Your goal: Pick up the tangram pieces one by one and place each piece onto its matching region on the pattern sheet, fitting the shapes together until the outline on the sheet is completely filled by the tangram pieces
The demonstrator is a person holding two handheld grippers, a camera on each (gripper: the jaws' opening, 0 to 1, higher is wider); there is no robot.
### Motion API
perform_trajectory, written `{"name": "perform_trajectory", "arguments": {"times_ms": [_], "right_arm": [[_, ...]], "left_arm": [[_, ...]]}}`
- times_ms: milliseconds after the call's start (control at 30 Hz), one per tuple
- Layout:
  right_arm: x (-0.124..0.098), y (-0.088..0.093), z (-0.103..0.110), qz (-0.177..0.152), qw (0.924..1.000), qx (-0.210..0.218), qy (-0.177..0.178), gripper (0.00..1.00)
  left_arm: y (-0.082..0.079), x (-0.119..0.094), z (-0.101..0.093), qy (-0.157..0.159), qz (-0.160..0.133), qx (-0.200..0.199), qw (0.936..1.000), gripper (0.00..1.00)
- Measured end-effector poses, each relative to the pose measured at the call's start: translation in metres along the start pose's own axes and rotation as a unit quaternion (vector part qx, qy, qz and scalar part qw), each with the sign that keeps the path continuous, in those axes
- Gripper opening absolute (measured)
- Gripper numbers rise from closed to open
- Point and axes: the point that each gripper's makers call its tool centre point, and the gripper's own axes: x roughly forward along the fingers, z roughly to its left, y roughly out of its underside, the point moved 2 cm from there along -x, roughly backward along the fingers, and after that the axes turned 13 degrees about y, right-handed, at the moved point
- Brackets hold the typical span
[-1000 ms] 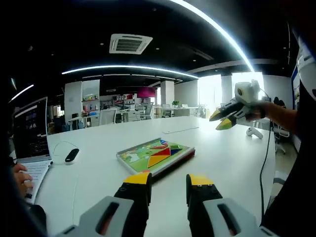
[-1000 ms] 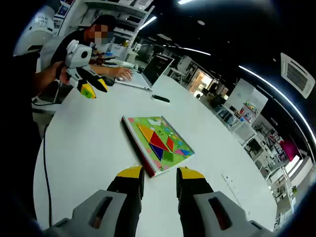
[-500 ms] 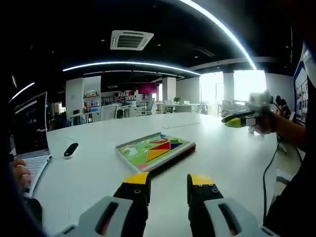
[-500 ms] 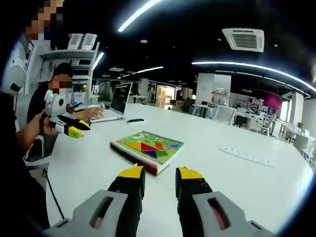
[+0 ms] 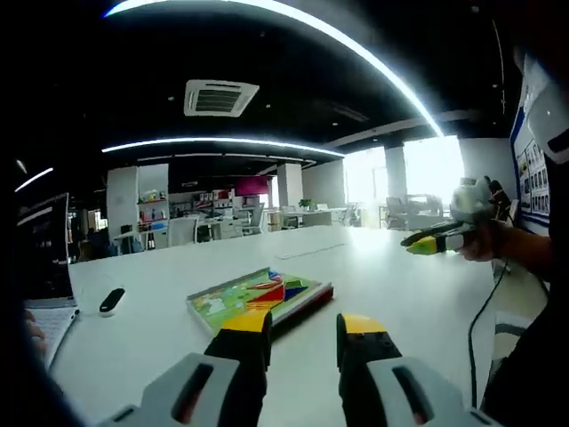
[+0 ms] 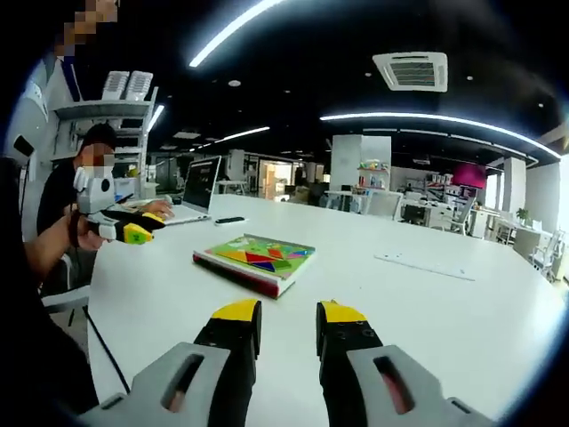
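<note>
Both grippers, left gripper [image 5: 302,331] and right gripper [image 6: 290,318], are hovering with jaws apart and empty, short of the pattern sheet [image 6: 254,259] mid-surface; its tangram pieces [image 6: 263,258] look already placed, so the next move is likely checking.

Dim ceiling, bright window glare, fisheye warping

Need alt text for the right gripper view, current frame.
The right gripper, jaws open and empty, hangs over a white table, aimed at a tangram board holding coloured pieces. At left, the left gripper is held above the table edge, with a laptop behind it.
</note>
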Motion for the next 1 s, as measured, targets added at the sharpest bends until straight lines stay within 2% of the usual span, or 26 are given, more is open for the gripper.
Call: {"name": "perform_trajectory", "arguments": {"times_ms": [100,233,333,400,600,700,833,1000], "right_arm": [[-0.002,0.003,-0.006,0.0,1.0,0.001,0.005,0.26],[-0.002,0.006,-0.016,0.003,0.9994,0.026,0.025,0.26],[-0.001,0.009,-0.015,0.005,0.9988,0.039,0.029,0.27],[-0.001,0.012,-0.012,0.006,0.9987,0.041,0.028,0.27],[-0.01,0.015,-0.009,0.003,0.9991,0.037,0.022,0.27],[-0.009,0.014,-0.01,0.0,0.9988,0.041,0.028,0.27],[-0.004,0.015,0.004,0.004,0.9986,0.051,0.014,0.27],[-0.001,0.008,0.015,-0.004,0.9988,0.049,0.005,0.27]], "left_arm": [[-0.015,0.01,-0.012,0.028,-0.034,0.017,0.9989,0.31],[-0.022,0.024,-0.015,0.031,-0.018,0.031,0.9989,0.31],[-0.016,0.028,-0.011,0.022,0.004,0.017,0.9996,0.31],[-0.015,0.026,-0.012,0.018,0.009,0.017,0.9996,0.31],[-0.008,0.01,-0.017,0.005,0.009,0.003,0.9999,0.31],[0.003,0.005,-0.016,0.0,0.012,-0.028,0.9995,0.31],[0.007,0.001,-0.015,-0.007,0.002,-0.044,0.999,0.31],[0.007,-0.006,-0.008,-0.026,0.013,-0.035,0.999,0.31]]}}
